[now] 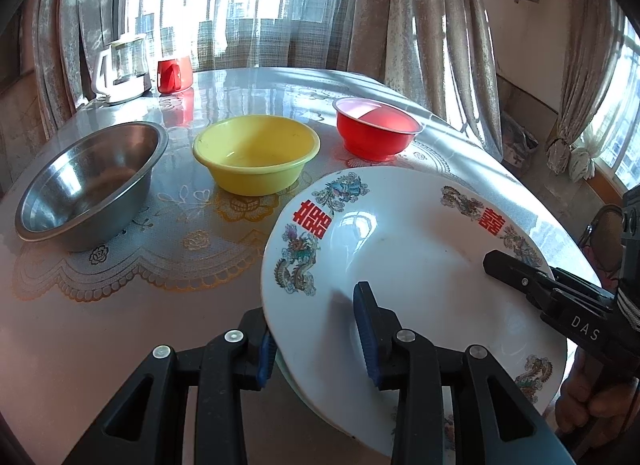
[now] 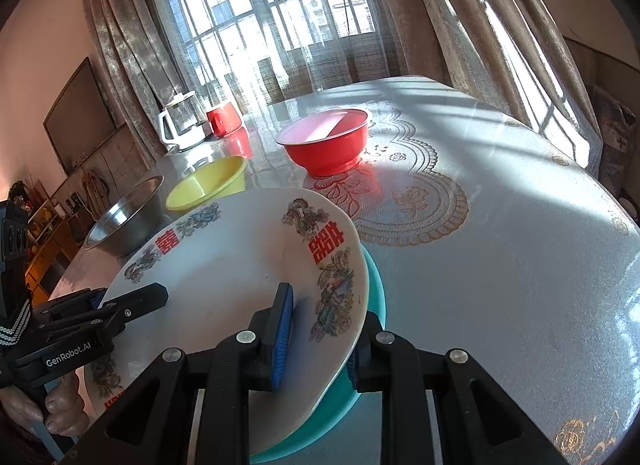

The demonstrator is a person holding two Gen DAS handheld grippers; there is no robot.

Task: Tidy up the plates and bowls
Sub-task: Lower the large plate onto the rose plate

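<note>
Both the left gripper (image 1: 316, 339) and the right gripper (image 2: 318, 339) clamp opposite rims of the white dragon-patterned plate (image 1: 404, 265), which sits over a teal plate (image 2: 376, 285) on the table (image 2: 500, 245).

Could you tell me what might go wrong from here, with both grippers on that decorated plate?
1. Each gripper, left and right, pinches only the rim of the white plate; glazed ceramic could slip from the pads.
2. A teal plate sits directly beneath; lowering unevenly could knock rim against rim and chip.
3. The yellow bowl and steel bowl stand close ahead; pushing the plate forward could hit them.
</note>
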